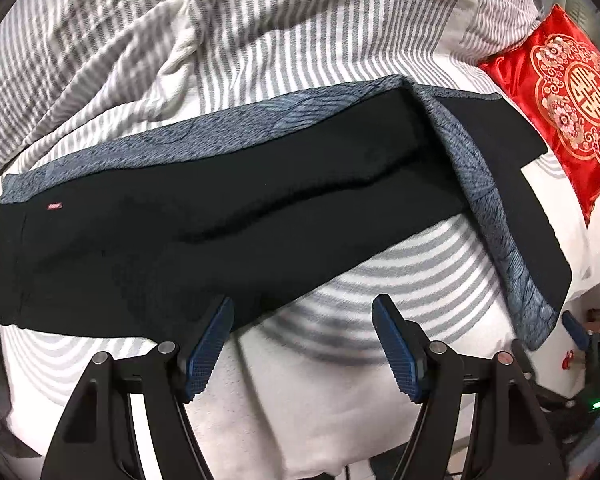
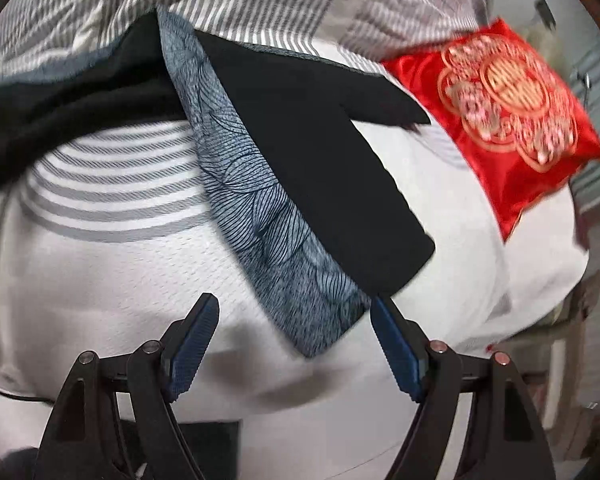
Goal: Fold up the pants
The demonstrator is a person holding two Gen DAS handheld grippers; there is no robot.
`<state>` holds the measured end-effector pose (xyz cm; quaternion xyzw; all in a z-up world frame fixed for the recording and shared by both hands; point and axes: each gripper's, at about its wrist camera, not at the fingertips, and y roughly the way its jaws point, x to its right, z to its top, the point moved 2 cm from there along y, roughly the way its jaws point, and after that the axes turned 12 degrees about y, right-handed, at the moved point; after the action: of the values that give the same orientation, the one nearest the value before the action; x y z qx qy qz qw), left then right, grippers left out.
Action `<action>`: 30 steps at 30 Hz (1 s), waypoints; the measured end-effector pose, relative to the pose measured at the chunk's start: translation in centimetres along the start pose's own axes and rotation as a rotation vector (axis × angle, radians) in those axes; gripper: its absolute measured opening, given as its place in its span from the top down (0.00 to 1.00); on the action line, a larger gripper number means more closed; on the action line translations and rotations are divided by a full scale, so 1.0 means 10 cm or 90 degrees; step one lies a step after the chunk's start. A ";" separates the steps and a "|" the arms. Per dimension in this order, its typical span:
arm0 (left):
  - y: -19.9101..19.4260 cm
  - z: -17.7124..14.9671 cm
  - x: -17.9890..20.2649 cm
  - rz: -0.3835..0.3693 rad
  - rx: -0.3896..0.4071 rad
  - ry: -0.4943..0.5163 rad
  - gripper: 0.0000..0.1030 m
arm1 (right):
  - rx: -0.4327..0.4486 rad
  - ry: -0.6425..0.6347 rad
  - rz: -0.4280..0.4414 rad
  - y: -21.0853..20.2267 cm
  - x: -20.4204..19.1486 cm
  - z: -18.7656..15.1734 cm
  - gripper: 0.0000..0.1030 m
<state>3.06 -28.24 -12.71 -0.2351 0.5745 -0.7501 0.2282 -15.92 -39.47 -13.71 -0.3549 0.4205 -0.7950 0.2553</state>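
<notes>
Black pants (image 1: 228,208) with a blue-grey patterned side stripe (image 1: 236,128) lie across a striped bed cover. A small red tag sits near their left end. The legs bend at the right and run toward the near edge (image 1: 532,216). My left gripper (image 1: 303,304) is open above the cover, and its left finger (image 1: 212,344) overlaps the pants' near edge. In the right wrist view the leg end (image 2: 332,184) and its patterned stripe (image 2: 268,224) reach down between the fingers of my open right gripper (image 2: 294,302). The pads do not press on the cloth.
A red cushion with gold embroidery (image 1: 560,112) (image 2: 500,120) lies to the right of the pants. A rumpled grey-striped duvet (image 1: 180,32) is bunched along the back. The bed edge (image 2: 540,300) drops off at the right, with dim clutter below.
</notes>
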 end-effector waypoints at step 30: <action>0.72 2.08 0.83 0.005 -0.013 -0.002 0.29 | -0.021 0.019 0.206 1.03 1.28 2.81 0.92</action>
<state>9.85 -50.77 -14.18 -0.2363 0.5830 -0.7426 0.2299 -0.79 -67.51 -6.89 -0.2745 0.4889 -0.7418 0.3678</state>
